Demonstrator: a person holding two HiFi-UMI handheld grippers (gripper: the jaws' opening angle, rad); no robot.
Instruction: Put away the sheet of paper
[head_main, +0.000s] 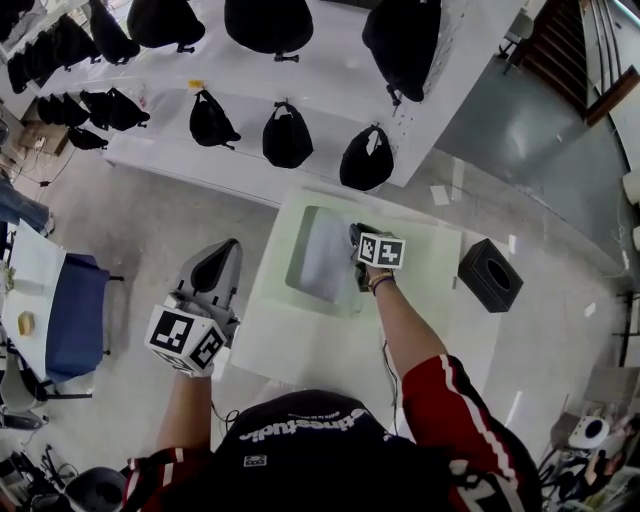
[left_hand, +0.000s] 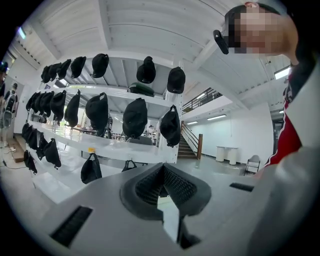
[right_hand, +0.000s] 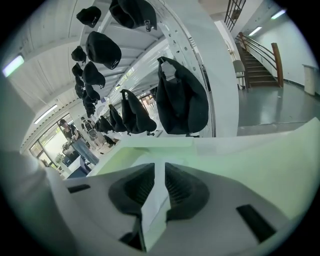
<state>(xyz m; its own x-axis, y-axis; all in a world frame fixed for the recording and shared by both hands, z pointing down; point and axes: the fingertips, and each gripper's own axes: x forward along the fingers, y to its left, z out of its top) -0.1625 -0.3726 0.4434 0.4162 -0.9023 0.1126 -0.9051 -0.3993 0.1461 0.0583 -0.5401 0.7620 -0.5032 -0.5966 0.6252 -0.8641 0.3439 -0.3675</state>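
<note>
A pale grey sheet of paper (head_main: 322, 255) lies in a shallow tray (head_main: 297, 262) set on the light green-white table (head_main: 300, 345). My right gripper (head_main: 356, 256) is at the sheet's right edge, pointing down at it. In the right gripper view the sheet (right_hand: 154, 200) runs edge-on between the ribbed pads (right_hand: 135, 187), which are shut on it. My left gripper (head_main: 222, 252) hovers off the table's left side, over the floor. Its jaws meet at the tips with nothing in them (left_hand: 161, 186).
White shelving (head_main: 330, 90) with black caps and hanging black bags (head_main: 287, 135) stands just beyond the table. A black box (head_main: 490, 275) sits on the floor to the right. A blue chair (head_main: 75, 315) and a white table are at the far left.
</note>
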